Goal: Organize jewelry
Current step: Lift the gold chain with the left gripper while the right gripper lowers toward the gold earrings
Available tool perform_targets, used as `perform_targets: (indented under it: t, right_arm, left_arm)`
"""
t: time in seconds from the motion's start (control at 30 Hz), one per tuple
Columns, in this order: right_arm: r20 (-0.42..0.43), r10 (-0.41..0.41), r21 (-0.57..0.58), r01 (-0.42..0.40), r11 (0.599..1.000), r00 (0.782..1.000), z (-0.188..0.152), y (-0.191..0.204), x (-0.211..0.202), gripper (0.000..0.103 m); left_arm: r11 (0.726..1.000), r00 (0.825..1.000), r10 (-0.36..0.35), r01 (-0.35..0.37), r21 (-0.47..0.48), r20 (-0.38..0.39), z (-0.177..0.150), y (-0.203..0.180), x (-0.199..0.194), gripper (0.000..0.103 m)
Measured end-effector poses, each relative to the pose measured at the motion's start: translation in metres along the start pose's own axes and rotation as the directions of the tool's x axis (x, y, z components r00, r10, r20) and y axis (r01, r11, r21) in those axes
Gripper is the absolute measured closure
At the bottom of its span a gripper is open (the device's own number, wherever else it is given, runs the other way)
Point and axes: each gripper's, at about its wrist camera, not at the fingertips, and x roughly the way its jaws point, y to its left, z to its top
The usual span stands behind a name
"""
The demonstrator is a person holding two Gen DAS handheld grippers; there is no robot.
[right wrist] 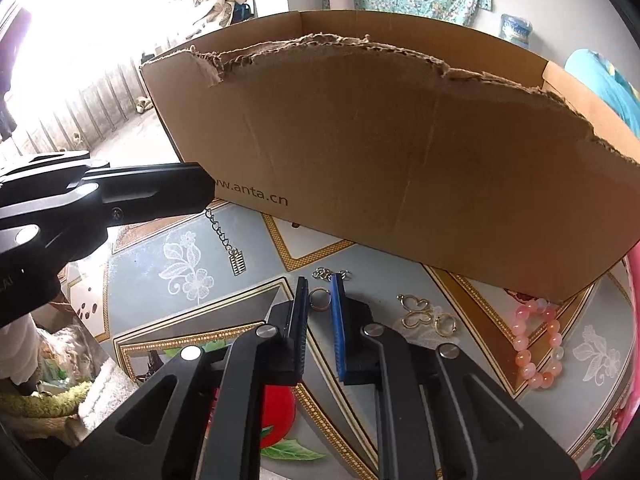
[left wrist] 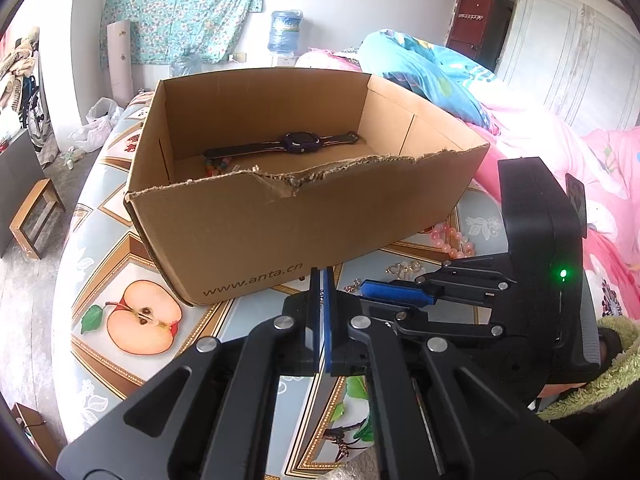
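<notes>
Left gripper [left wrist: 322,280] fingers are pressed shut, empty. Right gripper [right wrist: 323,286] fingers are narrowly parted around a gold ring [right wrist: 319,300] on the counter [right wrist: 152,280]. Pink bead bracelet [right wrist: 540,344] is seen right of them, the cardboard box [right wrist: 400,160] beyond.

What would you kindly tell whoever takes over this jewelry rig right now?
Left gripper: shut, just in front of the cardboard box; a chain with a small pendant seems to hang from it.
Right gripper: fingers slightly apart around a gold ring on the table; I cannot tell whether they press it.
Done: a watch and a colourful beaded piece lie in the box.
Left: the pink bead bracelet, gold butterfly charms and short chain links are on the table in front of the box.
</notes>
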Motion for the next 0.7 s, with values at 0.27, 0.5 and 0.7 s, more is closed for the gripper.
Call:
perform_targets:
  t: [0.27,0.5,0.7]
  right_arm:
    - [-0.003,0.021,0.026,-0.021,0.999,1.0,-0.001,-0.008,-0.001,0.099]
    - [0.004,0.024,0.034,-0.025,0.999,1.0,-0.001,-0.012,-0.01,0.099]
    - [0.001,0.021,0.067,-0.021,0.998,1.0,0.0,-0.022,-0.01,0.099]
  left_arm:
    - [1.0,1.0,-0.004,0.004,0.002,0.006,0.0,0.0,-0.003,0.102]
    - [1.0,1.0,-0.001,0.001,0.001,0.007,-0.001,0.003,-0.006,0.102]
    - [1.0,1.0,0.001,-0.001,0.001,0.009,-0.001,0.002,-0.006,0.102]
